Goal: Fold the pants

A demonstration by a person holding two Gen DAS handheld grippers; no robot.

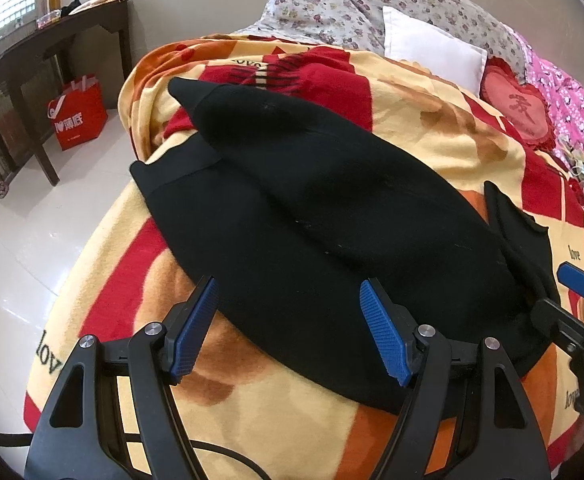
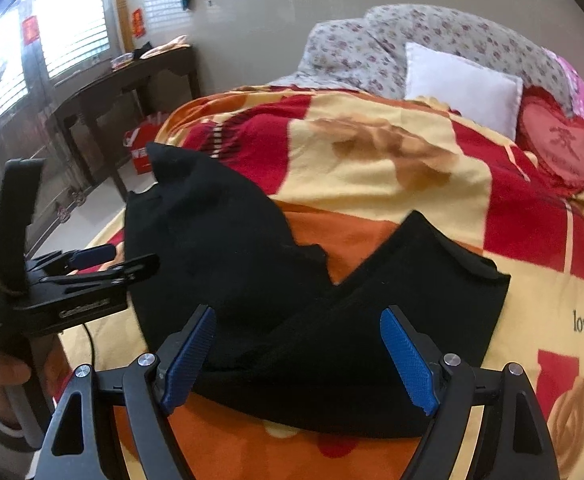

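Right now the black pants lie spread across the patterned blanket on the bed, reaching from the near edge away toward the far left, with one part overlapping another and a separate flap jutting out on the right. Both tools hover just above the near edge of the cloth — the left gripper with its jaws spread wide and nothing between them, the right gripper likewise wide open and empty. From the right-hand camera a hand shows at the near left, holding the other tool. My guess is that the step in hand is taking hold of the near edge for a fold. To do it well, each tool should come down onto the cloth itself, close on the whole thickness of fabric and not snag the blanket under it. The two grips want to sit well apart along the same edge so it lifts evenly — otherwise the soft knit will probably sag in the middle and fold crooked.
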